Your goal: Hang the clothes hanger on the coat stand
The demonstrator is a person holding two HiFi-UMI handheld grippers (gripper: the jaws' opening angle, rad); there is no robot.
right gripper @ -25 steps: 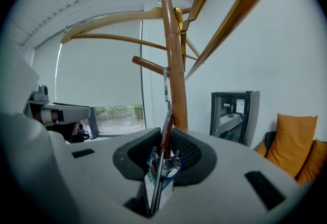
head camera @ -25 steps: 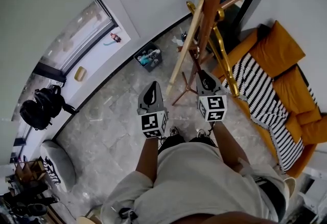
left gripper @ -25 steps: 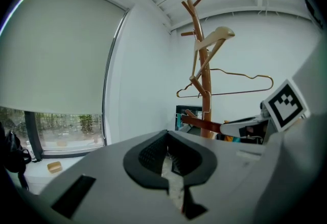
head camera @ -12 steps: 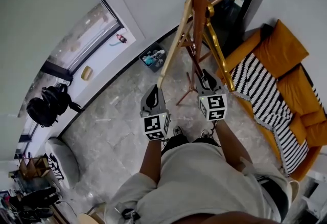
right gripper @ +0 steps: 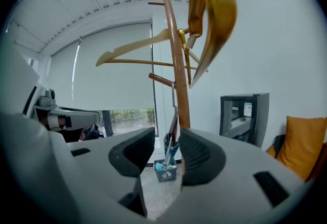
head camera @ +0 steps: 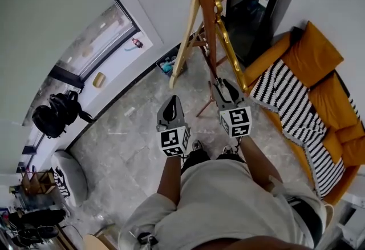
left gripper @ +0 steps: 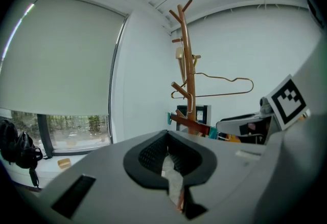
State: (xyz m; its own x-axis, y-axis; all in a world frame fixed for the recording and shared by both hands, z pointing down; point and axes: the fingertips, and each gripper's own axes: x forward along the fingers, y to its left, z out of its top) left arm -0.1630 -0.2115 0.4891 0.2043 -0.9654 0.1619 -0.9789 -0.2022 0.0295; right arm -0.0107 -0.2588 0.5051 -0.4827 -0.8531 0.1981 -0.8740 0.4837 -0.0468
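Head view: gold hanger (head camera: 231, 49) hangs on the coat stand (head camera: 205, 9), top centre, with the right gripper (head camera: 222, 86) just below. Right gripper view: jaws have just been opening, now wide, nothing between. Left gripper view: left gripper (left gripper: 167, 164) pinched closed, empty; hanging looks done, so next is backing away clear.

left gripper (head camera: 171, 99) fingers together; right gripper (head camera: 222, 85) fingers just opened wide, empty

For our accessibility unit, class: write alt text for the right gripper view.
The right tool, its jaws just opened and empty, faces a wooden coat stand carrying a gold hanger and a pale wooden hanger.
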